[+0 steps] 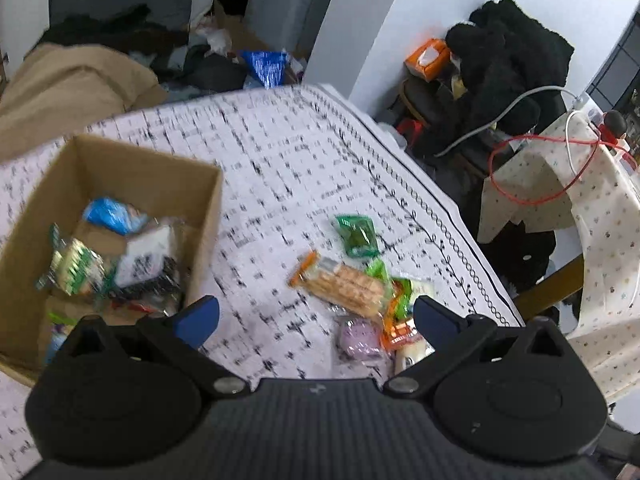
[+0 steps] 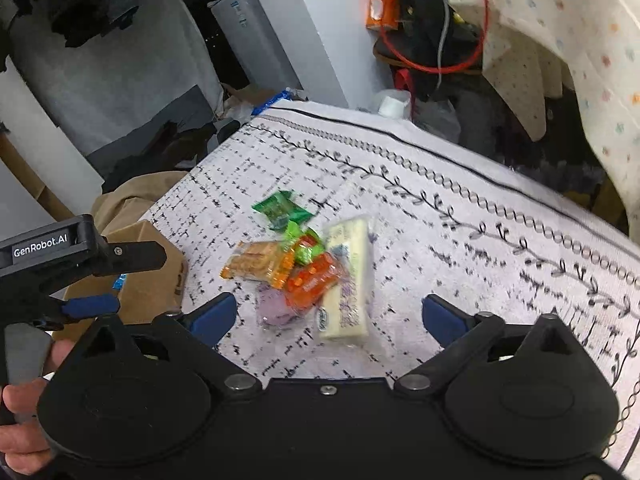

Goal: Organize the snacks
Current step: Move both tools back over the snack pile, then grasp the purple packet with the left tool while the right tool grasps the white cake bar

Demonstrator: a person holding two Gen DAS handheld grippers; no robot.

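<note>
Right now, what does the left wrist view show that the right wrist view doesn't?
Only the left wrist view looks into the cardboard box, showing a blue packet and other snacks inside. Only the right wrist view shows the left hand-held gripper from outside and the whole white bar. Both show the cracker pack and green packet on the tablecloth.

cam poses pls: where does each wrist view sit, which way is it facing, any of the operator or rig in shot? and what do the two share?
Left wrist: sits behind the open left gripper, angled down at the tablecloth, with the cardboard box of snacks at left; only its own fingers show.
Right wrist: sits behind the open right gripper, angled down at the snack pile; the left gripper and a hand show at left.
Shared: the tablecloth, box, green packet and cracker pack.
</note>
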